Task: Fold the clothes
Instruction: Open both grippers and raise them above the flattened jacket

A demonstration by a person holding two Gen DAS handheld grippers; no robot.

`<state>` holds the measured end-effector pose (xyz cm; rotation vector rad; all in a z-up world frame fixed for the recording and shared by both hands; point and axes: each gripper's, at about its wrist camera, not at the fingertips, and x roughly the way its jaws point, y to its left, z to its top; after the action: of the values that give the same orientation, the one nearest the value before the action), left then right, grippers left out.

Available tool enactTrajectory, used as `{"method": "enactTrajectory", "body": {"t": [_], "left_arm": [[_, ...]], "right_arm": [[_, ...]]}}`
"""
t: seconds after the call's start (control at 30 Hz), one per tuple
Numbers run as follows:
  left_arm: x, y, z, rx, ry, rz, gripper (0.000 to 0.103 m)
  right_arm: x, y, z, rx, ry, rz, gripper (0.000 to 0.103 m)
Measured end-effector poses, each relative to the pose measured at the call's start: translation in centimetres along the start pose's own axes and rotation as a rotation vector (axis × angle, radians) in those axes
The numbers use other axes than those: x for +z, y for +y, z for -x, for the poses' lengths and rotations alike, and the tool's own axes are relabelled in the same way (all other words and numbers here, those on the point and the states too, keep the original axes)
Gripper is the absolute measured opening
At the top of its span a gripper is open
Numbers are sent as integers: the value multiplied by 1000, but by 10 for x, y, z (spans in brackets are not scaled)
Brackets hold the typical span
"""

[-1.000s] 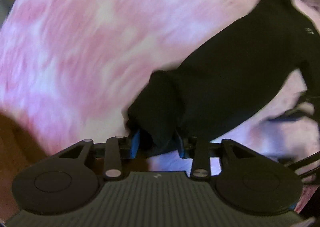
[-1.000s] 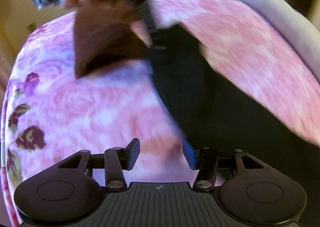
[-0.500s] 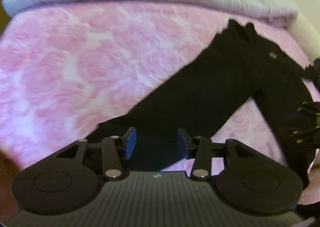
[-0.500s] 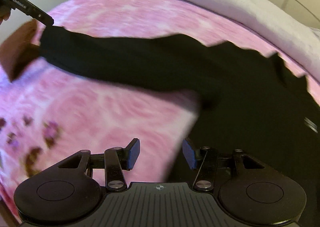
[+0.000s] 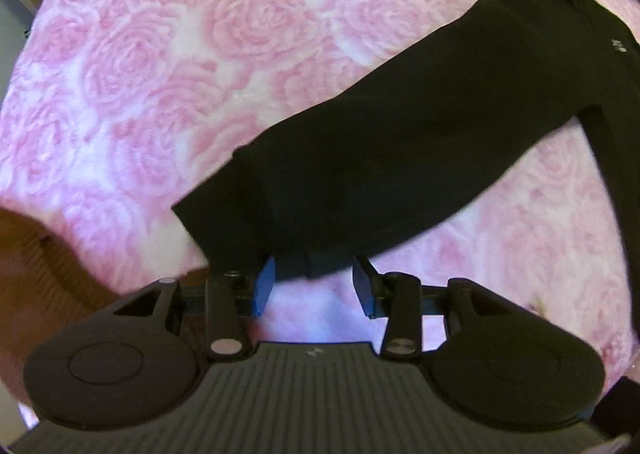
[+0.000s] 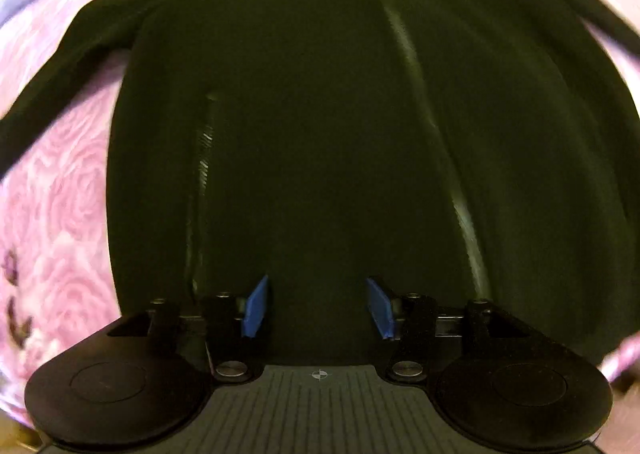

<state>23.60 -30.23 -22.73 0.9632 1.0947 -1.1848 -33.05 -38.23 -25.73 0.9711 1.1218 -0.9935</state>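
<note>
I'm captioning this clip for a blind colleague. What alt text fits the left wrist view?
A long black fabric sleeve lies stretched diagonally across a pink rose-patterned blanket. Its cuff end sits between the blue pads of the left tool, whose jaws stand apart around it.

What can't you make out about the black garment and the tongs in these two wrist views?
- Left wrist view: whether the left tongs pinch the black garment's cuff; dark fabric hides the contact.
- Left wrist view: small white logo, too small to read.
- Right wrist view: the garment's hem, hidden behind the right tongs; its right sleeve is blurred and cut off.
</note>
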Motion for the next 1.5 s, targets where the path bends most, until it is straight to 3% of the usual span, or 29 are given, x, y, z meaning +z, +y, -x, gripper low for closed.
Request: {"method": "enactTrajectory", "body": {"t": [0.1, 0.17, 0.37, 0.57, 0.7, 0.83, 1.03, 1.17, 1.33, 1.5], "left_arm": [[-9, -18, 29, -12, -24, -8, 45], [-15, -34, 47, -16, -44, -9, 47], [-40, -102, 98, -45, -98, -15, 57], [-64, -171, 135, -97, -151, -27, 58], [-65, -205, 143, -121, -171, -101, 58], [-55, -234, 155, -154, -269, -251, 58], [-34, -238, 173, -308, -395, -323, 60], [-37, -199, 190, -388, -461, -388, 66], [-49, -115, 195, -365, -465, -380, 67], [-75, -54, 201, -303, -439, -418, 69]], "right_arm": [[-14, -21, 26, 11, -14, -40, 58], [-24, -30, 46, -29, -30, -28, 58], [-53, -86, 117, -24, -166, -120, 59], [-87, -149, 180, -54, -284, -247, 64], [-122, -179, 206, -60, -301, -427, 65], [-163, -187, 242, -47, -381, -572, 65], [-209, -141, 279, -103, -484, -682, 65], [-223, -74, 294, -120, -597, -710, 65], [-253, 26, 296, -152, -632, -671, 65], [-274, 108, 289, -191, -564, -604, 65]]}}
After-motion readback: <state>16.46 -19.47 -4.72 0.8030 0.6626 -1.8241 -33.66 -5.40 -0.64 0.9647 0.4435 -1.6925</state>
